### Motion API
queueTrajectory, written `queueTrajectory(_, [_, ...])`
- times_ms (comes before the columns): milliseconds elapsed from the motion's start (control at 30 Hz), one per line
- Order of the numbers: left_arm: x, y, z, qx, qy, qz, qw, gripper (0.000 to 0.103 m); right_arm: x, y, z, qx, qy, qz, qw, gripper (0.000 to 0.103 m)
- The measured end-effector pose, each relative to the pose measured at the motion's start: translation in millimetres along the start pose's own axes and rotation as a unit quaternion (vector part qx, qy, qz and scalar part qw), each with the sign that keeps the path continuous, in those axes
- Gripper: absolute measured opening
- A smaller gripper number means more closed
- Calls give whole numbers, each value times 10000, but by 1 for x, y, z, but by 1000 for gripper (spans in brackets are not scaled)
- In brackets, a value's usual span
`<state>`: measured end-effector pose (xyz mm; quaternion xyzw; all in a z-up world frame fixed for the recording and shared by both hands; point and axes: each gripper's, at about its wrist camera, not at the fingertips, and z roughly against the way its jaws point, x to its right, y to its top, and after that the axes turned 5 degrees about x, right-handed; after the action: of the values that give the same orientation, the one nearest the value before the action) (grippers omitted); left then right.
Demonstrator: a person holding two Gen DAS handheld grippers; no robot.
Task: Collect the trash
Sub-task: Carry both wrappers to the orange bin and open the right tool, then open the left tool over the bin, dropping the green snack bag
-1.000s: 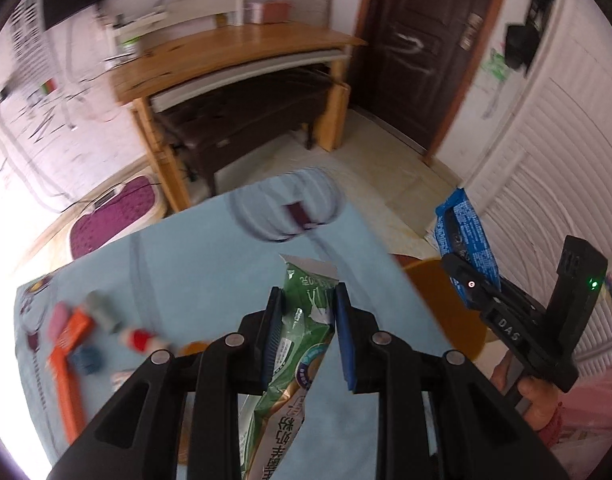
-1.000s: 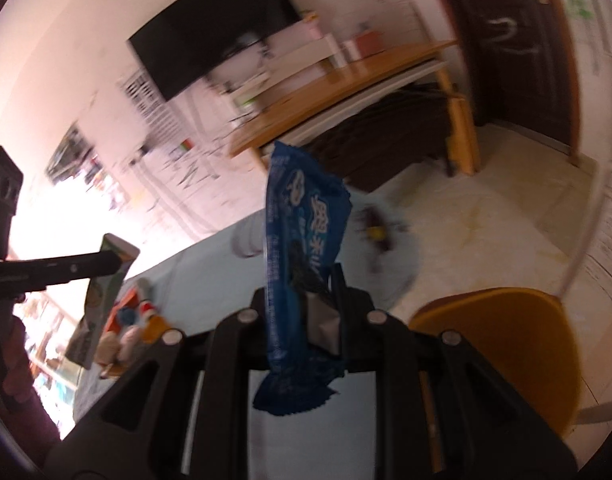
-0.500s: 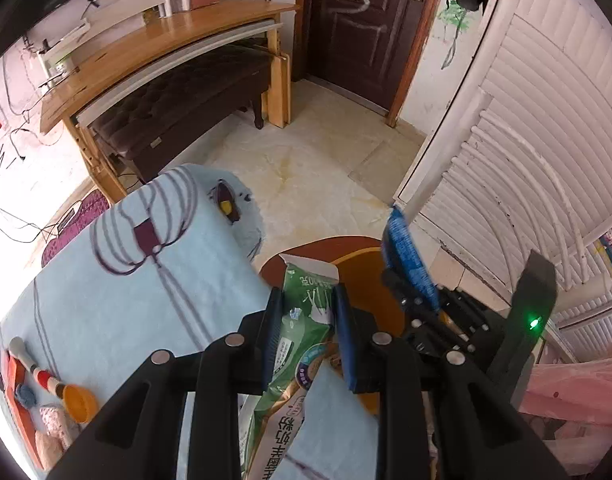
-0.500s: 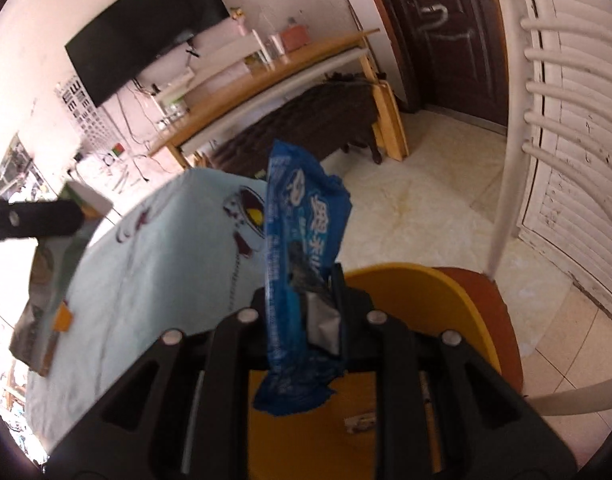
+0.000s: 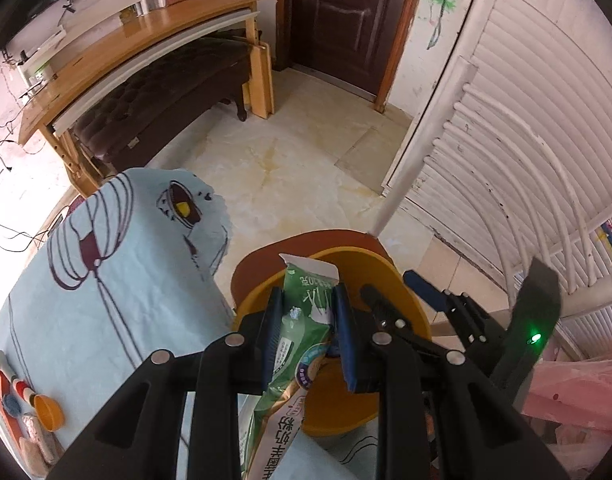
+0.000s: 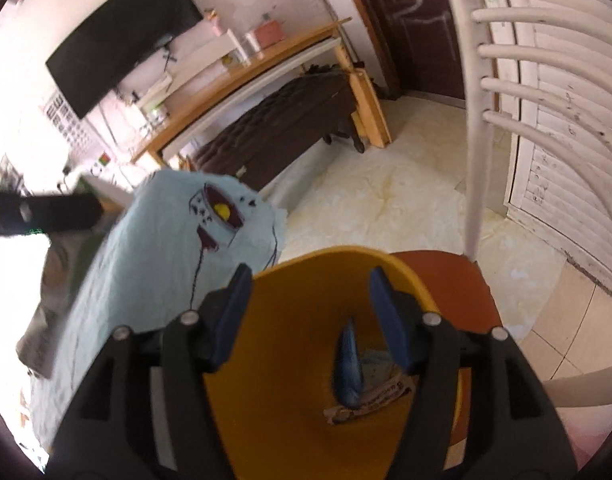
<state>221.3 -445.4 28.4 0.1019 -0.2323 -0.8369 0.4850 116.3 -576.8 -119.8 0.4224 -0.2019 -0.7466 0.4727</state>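
Yellow bin (image 6: 290,360) sits below your right gripper (image 6: 312,292), whose jaws are opening with the blue wrapper (image 6: 348,368) falling free inside, while your left gripper (image 5: 306,320) pinches the light, crinkly green packet (image 5: 306,300) mid-length above its rim.

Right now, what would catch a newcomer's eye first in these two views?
The round yellow plastic bin directly below both grippers, with a blue snack wrapper dropping into it between the right gripper's opening jaws. Next, the green printed food packet pinched upright in the left gripper above the bin's rim, beside the pale blue tablecloth.
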Motion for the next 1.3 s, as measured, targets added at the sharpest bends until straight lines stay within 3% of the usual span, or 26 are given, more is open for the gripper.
queueTrajectory(167, [3,1,-7,-67,-533,102,9985,27,15,6,13,186,1,-254,9995,61])
queueTrajectory(267, [1,1,-13,-88,-642,198,9977,71,17,7,15,222,10,-308,9993,64])
queueTrajectory(300, [0,0,-12,-47,-634,204,9978,75,16,7,15,224,7,-308,9993,64])
queueTrajectory(567, [-15,-9,-7,6,-479,255,9985,75,6,5,15,176,73,-179,9997,64])
queueTrajectory(800, [-56,-17,17,202,-309,496,9981,76,-17,6,17,157,155,12,9998,64])
queueTrajectory(1000, [-113,-42,51,427,-230,801,9956,78,-72,5,21,151,431,542,9975,74])
queueTrajectory(1300, [-219,-96,114,793,332,1282,9880,83,-169,-10,9,-113,818,1467,9857,74])
